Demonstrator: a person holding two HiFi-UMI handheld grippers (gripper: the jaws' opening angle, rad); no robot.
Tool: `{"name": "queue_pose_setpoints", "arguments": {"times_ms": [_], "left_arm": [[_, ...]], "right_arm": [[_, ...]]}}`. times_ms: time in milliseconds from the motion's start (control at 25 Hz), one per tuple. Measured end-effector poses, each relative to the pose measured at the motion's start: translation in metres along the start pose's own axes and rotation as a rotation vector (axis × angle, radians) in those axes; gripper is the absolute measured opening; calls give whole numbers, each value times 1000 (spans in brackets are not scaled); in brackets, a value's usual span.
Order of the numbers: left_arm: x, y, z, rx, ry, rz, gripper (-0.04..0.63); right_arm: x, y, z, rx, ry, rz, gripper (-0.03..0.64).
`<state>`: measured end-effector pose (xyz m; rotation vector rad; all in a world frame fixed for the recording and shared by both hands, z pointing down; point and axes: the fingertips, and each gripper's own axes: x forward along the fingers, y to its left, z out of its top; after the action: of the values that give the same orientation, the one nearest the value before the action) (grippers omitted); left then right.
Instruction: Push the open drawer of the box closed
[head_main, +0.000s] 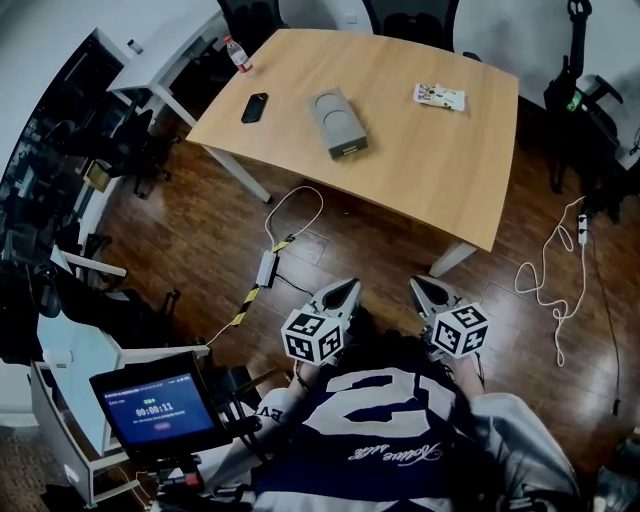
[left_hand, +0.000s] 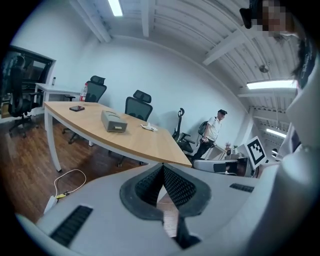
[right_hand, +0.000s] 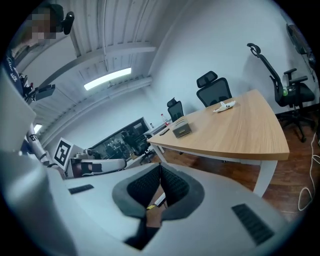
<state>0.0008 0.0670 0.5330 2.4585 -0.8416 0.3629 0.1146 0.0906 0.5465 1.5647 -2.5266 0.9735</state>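
I hold both claws low in front of my chest, above the wooden floor (head_main: 200, 240) and well apart from the table (head_main: 430, 160). My left claw (head_main: 352, 284) is narrow. In the left gripper view its ribbed pads meet at the tips and nothing sits between them (left_hand: 162, 165). My right claw (head_main: 415, 282) is the same, with its jaws pressed together and empty in the right gripper view (right_hand: 160, 165). Both point roughly toward the table, side by side, and touch nothing.

The box (head_main: 338, 122) lies near the middle of the table, a flat grey case with its long side running away from me. Its drawer (head_main: 350, 151) is at the near end, facing me, and shows as a pale front with a dark slot. It seems to stand out a little from the case, though from here I cannot tell how far. The box also shows in the left gripper view (left_hand: 113, 121) and the right gripper view (right_hand: 181, 127), small and far off.

A black phone (head_main: 255, 107) lies to the left of the box, apart from it. A bottle (head_main: 237, 54) stands at the far left corner, and a printed packet (head_main: 439, 96) lies toward the far right. On the floor a white cable (head_main: 295, 215) loops between me and the table. A screen (head_main: 155, 408) showing a timer sits at my lower left. A person (left_hand: 212, 132) stands in the background beyond the table.
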Motion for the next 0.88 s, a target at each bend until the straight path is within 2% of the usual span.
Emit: {"name": "queue_pose_setpoints", "arguments": {"times_ms": [200, 400, 640, 880], "left_arm": [[-25, -6, -4, -5, -49, 35, 3], [-33, 7, -4, -32, -71, 67, 3], [-35, 10, -7, -40, -71, 79, 2], [-35, 3, -16, -41, -50, 58, 2]], "right_arm": [[-10, 18, -4, -39, -1, 34, -2], [3, 25, -4, -66, 18, 64, -2], [5, 28, -5, -70, 22, 71, -2], [-3, 24, -10, -58, 21, 41, -2]]}}
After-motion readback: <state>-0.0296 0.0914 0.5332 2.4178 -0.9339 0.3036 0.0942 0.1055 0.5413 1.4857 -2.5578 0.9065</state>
